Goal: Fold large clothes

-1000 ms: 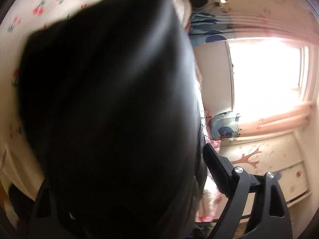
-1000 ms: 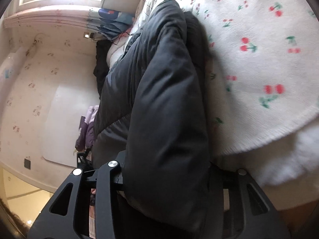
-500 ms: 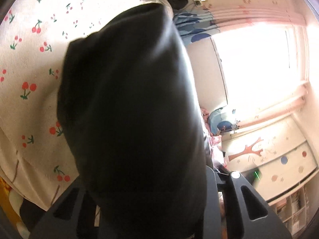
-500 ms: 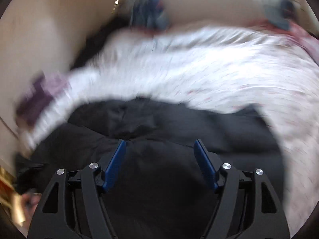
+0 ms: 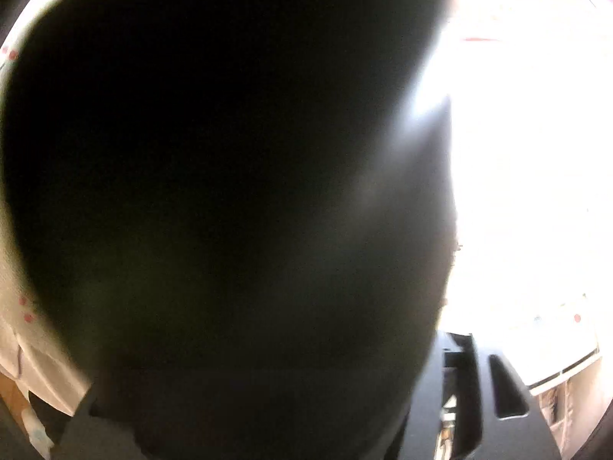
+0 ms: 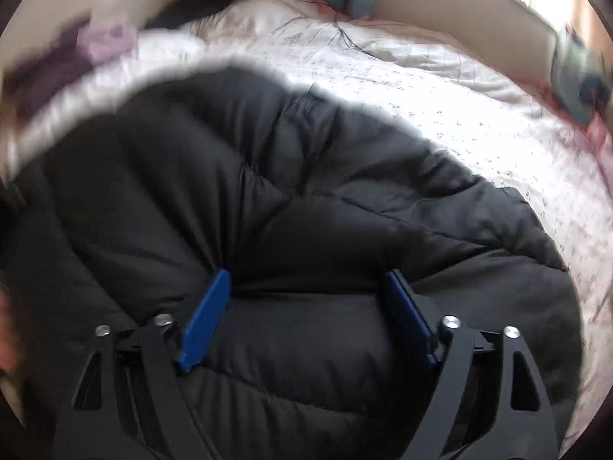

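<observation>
Lying bunched on the bed cover (image 6: 440, 88), the black puffer jacket (image 6: 306, 176) looks only partly folded: one thick roll is doubled over near the front, the rest is loose and uneven, approx. halfway by my judgement. The right gripper (image 6: 306, 287) is spread wide, jaws opening, padding between the fingers but not pinched. The left gripper: view is blocked w/ dark fabric, jaws opening, grip cannot be told.
</observation>
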